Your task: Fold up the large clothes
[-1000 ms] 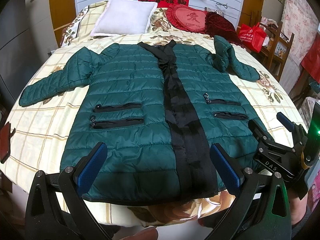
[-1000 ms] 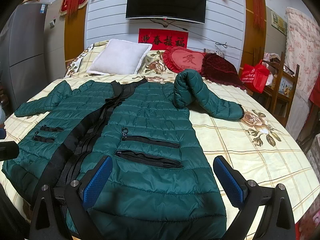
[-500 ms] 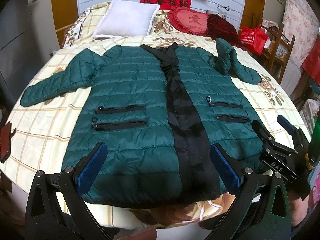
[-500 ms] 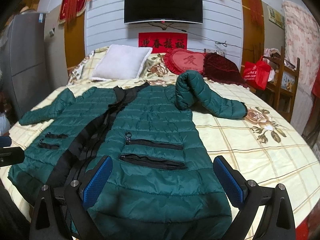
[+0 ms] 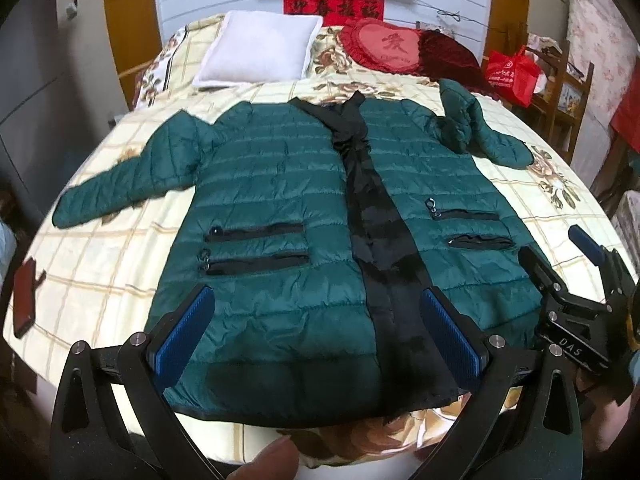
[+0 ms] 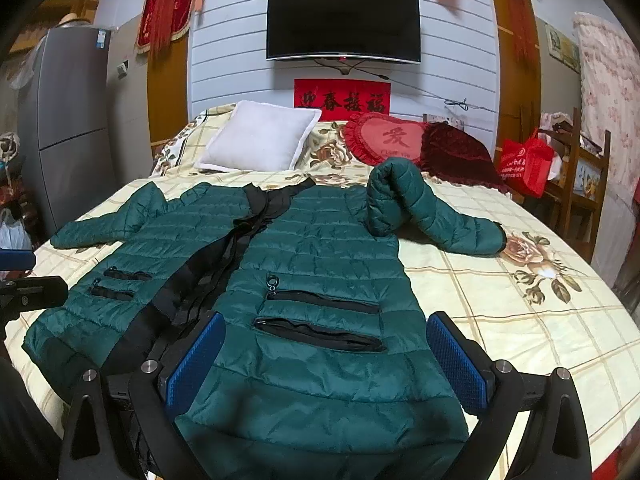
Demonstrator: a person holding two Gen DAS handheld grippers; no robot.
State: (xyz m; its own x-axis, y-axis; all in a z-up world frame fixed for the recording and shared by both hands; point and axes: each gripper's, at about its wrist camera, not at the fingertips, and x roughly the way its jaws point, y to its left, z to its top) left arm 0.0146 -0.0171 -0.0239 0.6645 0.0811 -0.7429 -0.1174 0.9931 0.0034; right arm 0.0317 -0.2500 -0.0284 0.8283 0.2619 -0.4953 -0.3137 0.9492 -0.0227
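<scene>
A dark green quilted jacket with a black front strip lies spread face up on the bed; it also shows in the right wrist view. Its left sleeve lies stretched out; its right sleeve is bent and humped up at the shoulder. My left gripper is open and empty, hovering over the hem. My right gripper is open and empty over the hem's right part; it also shows at the right edge of the left wrist view.
The bed has a cream checked floral sheet. A white pillow and red cushions lie at the head. A dark phone lies near the left edge. A wooden chair with a red bag stands to the right.
Both grippers have tilted upward and drawn back slightly, so more of the wall and the TV shows. The jacket has not moved. Both grippers stay open.
</scene>
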